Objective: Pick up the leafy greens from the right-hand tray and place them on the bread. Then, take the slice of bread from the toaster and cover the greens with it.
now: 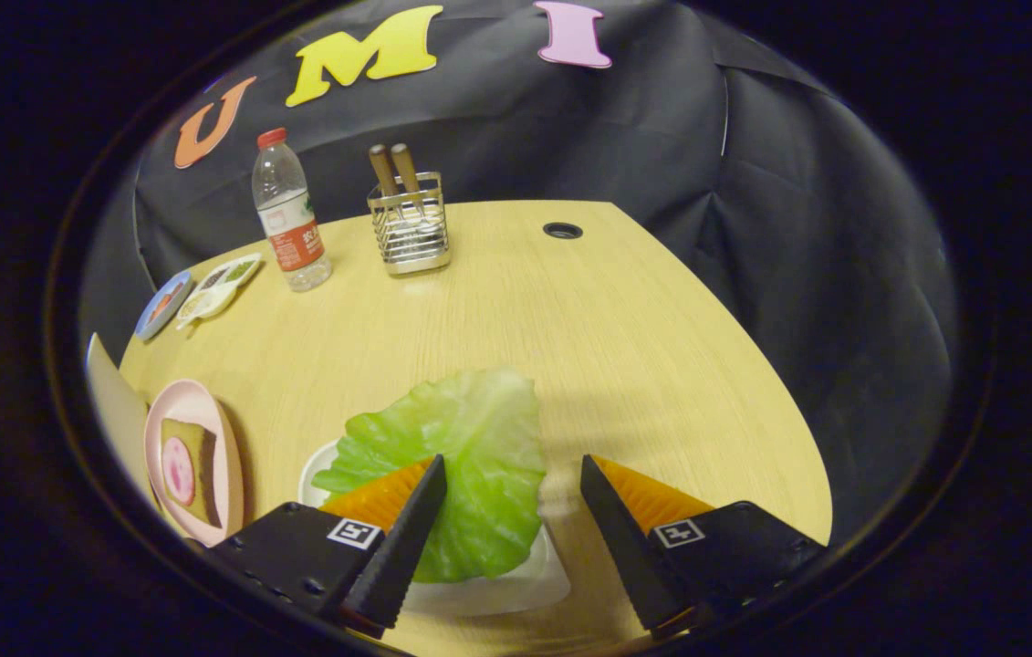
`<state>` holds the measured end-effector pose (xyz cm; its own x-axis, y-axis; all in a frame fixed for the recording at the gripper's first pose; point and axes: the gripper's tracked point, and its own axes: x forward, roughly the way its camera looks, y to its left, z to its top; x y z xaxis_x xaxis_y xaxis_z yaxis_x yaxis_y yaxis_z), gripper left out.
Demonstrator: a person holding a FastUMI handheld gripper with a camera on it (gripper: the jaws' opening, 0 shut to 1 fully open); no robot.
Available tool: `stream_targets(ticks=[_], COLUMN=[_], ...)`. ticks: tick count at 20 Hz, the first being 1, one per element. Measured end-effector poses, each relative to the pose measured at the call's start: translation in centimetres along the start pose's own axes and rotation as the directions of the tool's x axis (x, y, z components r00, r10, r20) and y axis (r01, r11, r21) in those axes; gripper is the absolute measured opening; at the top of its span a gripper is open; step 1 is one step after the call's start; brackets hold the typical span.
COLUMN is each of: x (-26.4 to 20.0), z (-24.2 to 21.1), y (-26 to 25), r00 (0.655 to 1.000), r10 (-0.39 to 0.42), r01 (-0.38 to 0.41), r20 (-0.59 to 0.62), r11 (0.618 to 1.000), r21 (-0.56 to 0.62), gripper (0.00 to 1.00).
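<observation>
The leafy greens (465, 465) are a single pale green cabbage-like leaf with veins and a crinkled edge, lying flat in the lower centre of the frame. The leaf spreads over a white tray (516, 584), covering most of it and overhanging its far rim. At the lower left of the frame a pink plate (196, 456) holds a slice of bread (192, 470), brown-crusted, lying flat with a round pink slice of meat (178, 470) on top.
</observation>
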<state>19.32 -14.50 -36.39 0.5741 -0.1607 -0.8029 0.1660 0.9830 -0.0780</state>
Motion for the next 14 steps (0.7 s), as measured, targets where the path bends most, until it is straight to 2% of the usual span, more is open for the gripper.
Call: stream_targets(ticks=[1, 3, 6, 7, 9, 13, 14], x=[0.0, 0.0, -0.1, -0.3, -0.6, -1.6, -1.9], z=[0.0, 0.1, 0.0, 0.1, 0.0, -0.2, -0.1], y=[0.3, 0.6, 0.6, 0.0, 0.2, -0.3, -0.5], r00=[1.000, 0.999, 0.996, 0.991, 0.991, 0.991, 0.990], r10=[-0.011, -0.040, -0.092, -0.131, -0.128, -0.133, -0.136], r01=[0.011, 0.041, 0.094, 0.134, 0.130, 0.134, 0.138], r20=[0.004, 0.014, 0.024, 0.028, 0.029, 0.028, 0.038], r11=[1.000, 0.997, 0.989, 0.983, 0.985, 0.988, 0.988], r21=[-0.019, -0.060, -0.113, -0.125, -0.113, -0.075, -0.067], gripper=[0.92, 0.83, 0.50, 0.50, 0.09, 0.09, 0.00])
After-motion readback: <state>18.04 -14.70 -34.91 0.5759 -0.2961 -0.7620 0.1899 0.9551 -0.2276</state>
